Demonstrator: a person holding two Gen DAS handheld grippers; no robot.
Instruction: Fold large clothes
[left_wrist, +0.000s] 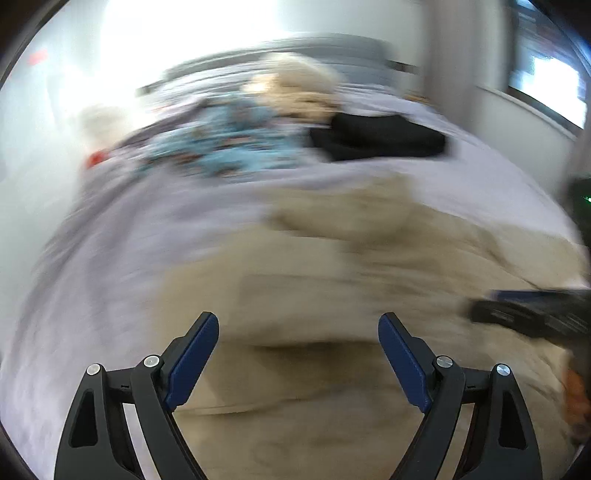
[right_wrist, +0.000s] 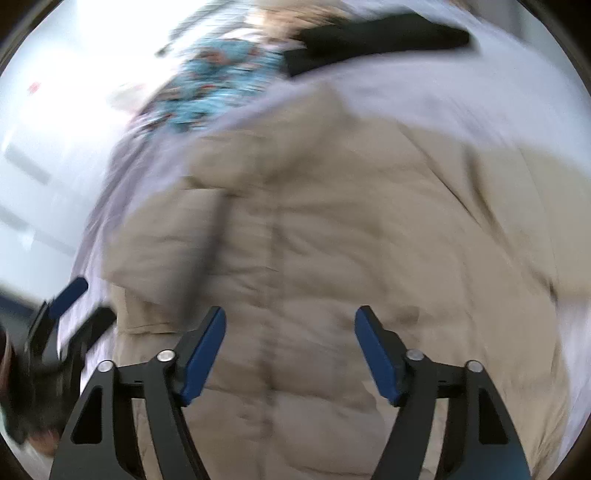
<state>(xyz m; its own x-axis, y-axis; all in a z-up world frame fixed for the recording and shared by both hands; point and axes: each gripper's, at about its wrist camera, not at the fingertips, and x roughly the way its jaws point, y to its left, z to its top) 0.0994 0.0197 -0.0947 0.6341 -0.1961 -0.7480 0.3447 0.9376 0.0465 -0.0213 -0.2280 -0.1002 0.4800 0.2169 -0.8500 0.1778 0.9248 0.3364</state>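
Observation:
A large beige quilted jacket lies spread on a bed with a pale lilac sheet. It also shows in the left wrist view, partly folded over itself. My left gripper is open and empty, hovering over the jacket's near part. My right gripper is open and empty above the jacket's middle. The right gripper shows at the right edge of the left wrist view; the left gripper shows at the lower left of the right wrist view. Both views are blurred.
A black garment and a blue patterned cloth lie at the far end of the bed, with a cream bundle behind them. A wall and window stand at the right.

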